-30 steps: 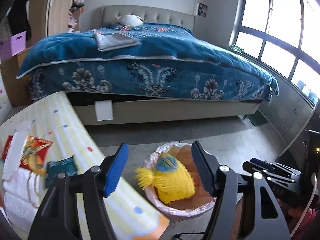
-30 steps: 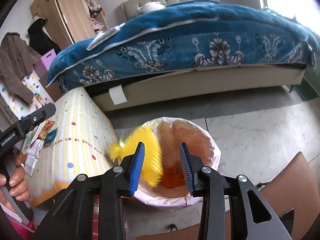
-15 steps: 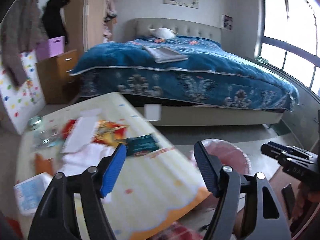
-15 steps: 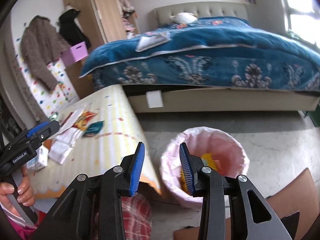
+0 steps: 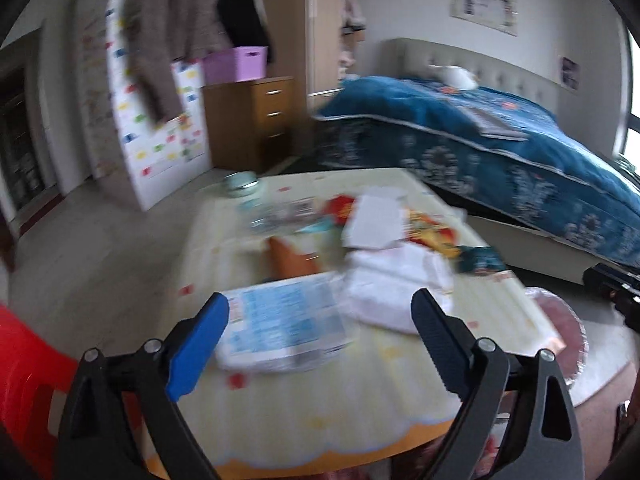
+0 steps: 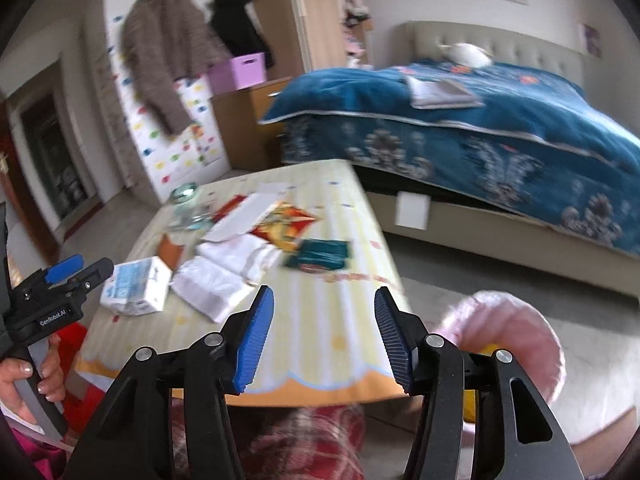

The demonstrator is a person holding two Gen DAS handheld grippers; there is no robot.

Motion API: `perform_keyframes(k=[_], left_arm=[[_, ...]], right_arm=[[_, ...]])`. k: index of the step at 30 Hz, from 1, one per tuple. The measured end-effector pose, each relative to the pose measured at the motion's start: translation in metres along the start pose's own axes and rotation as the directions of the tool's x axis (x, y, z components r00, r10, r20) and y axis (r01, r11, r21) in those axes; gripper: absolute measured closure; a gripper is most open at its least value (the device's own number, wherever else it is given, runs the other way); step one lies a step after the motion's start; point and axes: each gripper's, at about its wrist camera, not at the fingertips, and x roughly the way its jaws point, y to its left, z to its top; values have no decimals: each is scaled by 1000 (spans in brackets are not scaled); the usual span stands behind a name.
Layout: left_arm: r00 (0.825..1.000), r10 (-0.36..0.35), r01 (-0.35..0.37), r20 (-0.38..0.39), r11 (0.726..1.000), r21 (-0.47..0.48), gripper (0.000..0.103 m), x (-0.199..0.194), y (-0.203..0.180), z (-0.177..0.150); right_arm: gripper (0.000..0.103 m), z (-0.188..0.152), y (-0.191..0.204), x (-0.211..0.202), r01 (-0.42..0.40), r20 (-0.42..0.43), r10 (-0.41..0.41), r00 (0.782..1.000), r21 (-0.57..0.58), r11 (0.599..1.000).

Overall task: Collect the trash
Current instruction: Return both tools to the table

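The left gripper (image 5: 316,344) now faces the low table (image 5: 360,412), and its jaws stand wide apart with nothing between them. One second ago it pointed at the trash bin with a yellow net bag passing between its fingers; now the bin (image 5: 560,332) shows only as a pink rim at the right edge of the frame. In the lower centre, just ahead of the jaws, lies a white and blue packet (image 5: 280,324). Beside it to the right is a white plastic bag (image 5: 400,280), and further up a white paper (image 5: 376,220) on a red and yellow wrapper (image 5: 432,236).

The right gripper (image 6: 324,336) has opened more than before and holds nothing. The bin (image 6: 516,320) sits at lower right of its frame, with something yellow (image 6: 486,350) inside. The blue bed (image 6: 480,128) fills the upper right.
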Motion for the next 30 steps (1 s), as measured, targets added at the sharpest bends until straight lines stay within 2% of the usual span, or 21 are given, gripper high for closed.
perform_keyframes(k=[2,5,11,15,21,25,30], left_arm=[[999,40,-41,-13,999,-26,13,1,20,-5],[998,58,-60,-33,997,-48,13,4,41,-16],[994,50,-57,-94,996,-69,15,15,59,-37],[994,23,-29,-107,998,-62,24,27,60,-42],[990,-37,30,-136,998,-48,30,42,54,-43],[985,-106,104,-134,994,-21,36,40,44,-44],[963,-211,218,-166,976,24,40,36,26,-48]], right_arm=[[49,4,16,10,-34,-7,34,999,-30,999],[49,6,33,21,-70,-22,69,997,-58,996],[49,3,51,37,-103,-52,100,994,-75,992],[49,1,51,43,-95,-69,90,994,-70,993],[49,-1,40,43,-83,-75,78,994,-57,995],[49,-1,35,44,-82,-77,78,994,-50,995],[49,-1,35,41,-89,-69,86,994,-51,995]])
